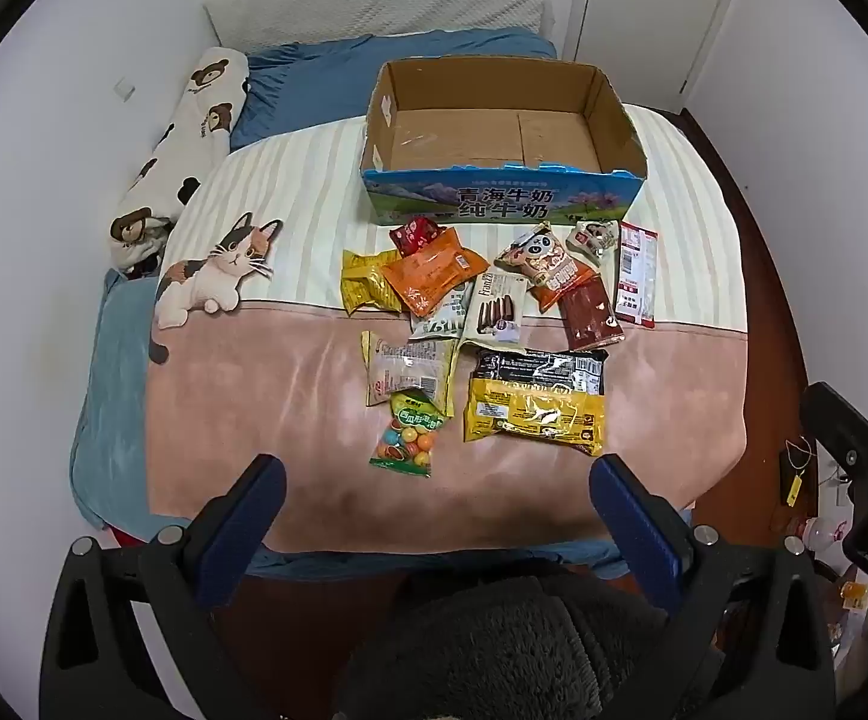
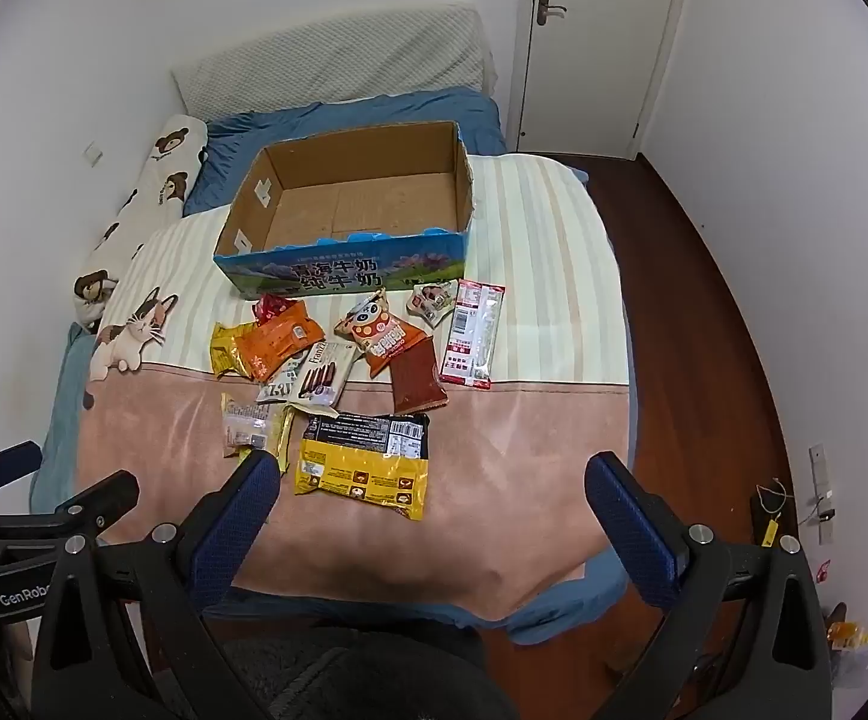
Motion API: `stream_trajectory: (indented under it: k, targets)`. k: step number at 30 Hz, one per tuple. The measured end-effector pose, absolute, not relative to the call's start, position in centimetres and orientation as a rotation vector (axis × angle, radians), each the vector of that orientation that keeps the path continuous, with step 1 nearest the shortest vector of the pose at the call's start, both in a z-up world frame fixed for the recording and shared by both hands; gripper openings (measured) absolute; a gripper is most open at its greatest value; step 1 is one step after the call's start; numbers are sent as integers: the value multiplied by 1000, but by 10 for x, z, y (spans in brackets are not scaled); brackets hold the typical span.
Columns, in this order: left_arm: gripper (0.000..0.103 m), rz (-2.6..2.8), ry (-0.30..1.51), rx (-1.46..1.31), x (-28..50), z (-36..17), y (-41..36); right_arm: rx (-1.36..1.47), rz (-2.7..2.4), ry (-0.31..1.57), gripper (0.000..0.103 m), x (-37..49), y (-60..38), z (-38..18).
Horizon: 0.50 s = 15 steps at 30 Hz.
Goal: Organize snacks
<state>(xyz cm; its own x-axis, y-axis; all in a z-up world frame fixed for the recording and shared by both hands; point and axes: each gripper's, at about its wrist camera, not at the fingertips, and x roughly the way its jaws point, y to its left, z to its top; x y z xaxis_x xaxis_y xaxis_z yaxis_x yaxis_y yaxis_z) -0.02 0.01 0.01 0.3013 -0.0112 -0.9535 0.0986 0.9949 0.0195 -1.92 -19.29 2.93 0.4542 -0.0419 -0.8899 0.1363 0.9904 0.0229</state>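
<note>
Hovering above the bed's near edge, the left gripper (image 1: 436,480) and right gripper (image 2: 434,480) both stand wide apart, holding nothing. Ahead lie the scattered foil snack packets (image 1: 481,312); beyond them the blue-sided open cardboard box (image 1: 502,138) holds 0. Sorting appears unstarted.

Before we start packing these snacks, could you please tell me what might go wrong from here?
The packets overlap: grabbing the orange pouch may drag the yellow bag beneath it. The candy bag is thin and flat on the soft blanket, so jaws may pinch fabric. The cardboard box could tip on bedding.
</note>
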Motion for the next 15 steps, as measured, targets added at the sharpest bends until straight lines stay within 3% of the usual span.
stream_trajectory:
  k: [15]
  targets:
    - [103,-71,1256,71,-6,10,2,51,-98,1098,103,-21,-191,35]
